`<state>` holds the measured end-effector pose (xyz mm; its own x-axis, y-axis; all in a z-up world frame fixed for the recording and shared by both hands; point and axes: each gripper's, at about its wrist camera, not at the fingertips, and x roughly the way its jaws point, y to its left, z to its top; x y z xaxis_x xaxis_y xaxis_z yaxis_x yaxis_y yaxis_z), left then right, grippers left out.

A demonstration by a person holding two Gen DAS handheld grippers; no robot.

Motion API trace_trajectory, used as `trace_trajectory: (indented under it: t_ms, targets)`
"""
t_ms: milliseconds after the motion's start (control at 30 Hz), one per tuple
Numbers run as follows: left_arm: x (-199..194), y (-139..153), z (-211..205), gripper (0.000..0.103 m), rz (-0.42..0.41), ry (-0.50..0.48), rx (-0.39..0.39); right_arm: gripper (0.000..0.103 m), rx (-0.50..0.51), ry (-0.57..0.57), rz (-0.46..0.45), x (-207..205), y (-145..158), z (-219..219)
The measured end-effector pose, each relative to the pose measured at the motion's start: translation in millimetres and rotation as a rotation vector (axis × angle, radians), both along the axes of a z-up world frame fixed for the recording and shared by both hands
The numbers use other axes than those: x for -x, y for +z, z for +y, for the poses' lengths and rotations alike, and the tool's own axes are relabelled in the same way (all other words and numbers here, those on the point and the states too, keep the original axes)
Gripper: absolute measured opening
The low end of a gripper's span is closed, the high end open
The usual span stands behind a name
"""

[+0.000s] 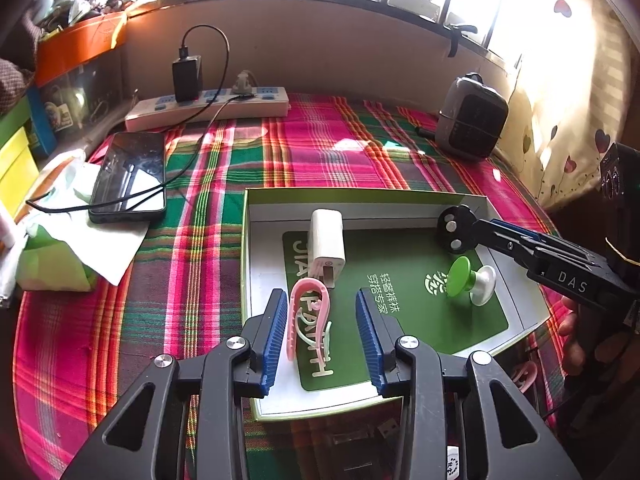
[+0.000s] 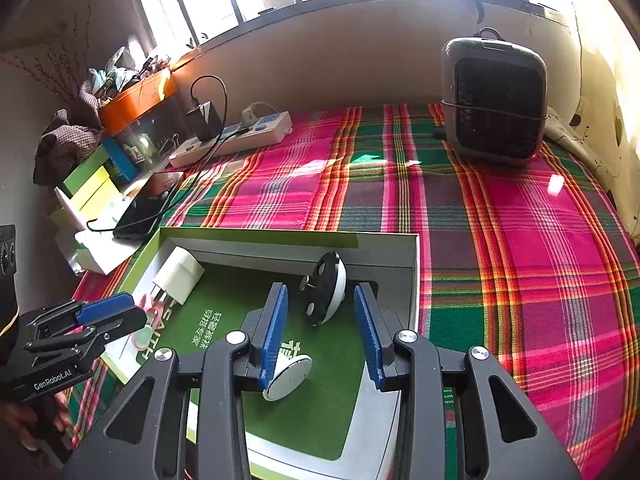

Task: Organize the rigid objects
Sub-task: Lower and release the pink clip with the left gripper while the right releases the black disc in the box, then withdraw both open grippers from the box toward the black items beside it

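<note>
Left wrist view: the left claw [image 1: 322, 334] is held partly open over a shallow box lid [image 1: 360, 194] lying on a plaid-covered bench [image 1: 320, 148]. A pink clip [image 1: 308, 312] is seen between the blue pads [image 1: 276, 336], leaning against the left pad; no squeeze from the opposite pad is visible. A white charger [image 1: 327, 246] lies just beyond the clip, and a green-and-white knob [image 1: 470, 280] rests toward the lid's right side.

Right wrist view: the right claw [image 2: 320, 336] is likewise partly open, nothing being gripped. A black-and-white round disc [image 2: 325, 288] stands on edge beyond the fingertips, inside the lid, while the knob's white cap is partly hidden behind the left pad. A phone [image 1: 130, 176], power strip [image 1: 208, 108] and small heater [image 2: 494, 100] are placed well apart from the lid.
</note>
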<state>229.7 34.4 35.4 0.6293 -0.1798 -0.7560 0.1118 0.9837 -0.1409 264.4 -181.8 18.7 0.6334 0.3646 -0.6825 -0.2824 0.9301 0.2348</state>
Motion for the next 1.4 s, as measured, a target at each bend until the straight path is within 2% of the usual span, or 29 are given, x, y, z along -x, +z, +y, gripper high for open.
trace_trajectory:
  t_ms: [167,800,1200,1400]
  targets:
    - [7,5,3,0.035,-0.014,0.001,0.010,0.046,0.009,-0.008,-0.012,6,5,1]
    - [47,13,17,0.037,-0.040,0.017,0.050,0.047,0.003,-0.058,-0.036,47,15,-12]
    - [79,10,27,0.038,-0.049,0.028,0.085,0.047,-0.009,-0.119,-0.020,89,7,-30]
    - [91,3,31,0.039,-0.035,0.034,0.112,0.047,0.034,-0.132,-0.004,117,0,-33]
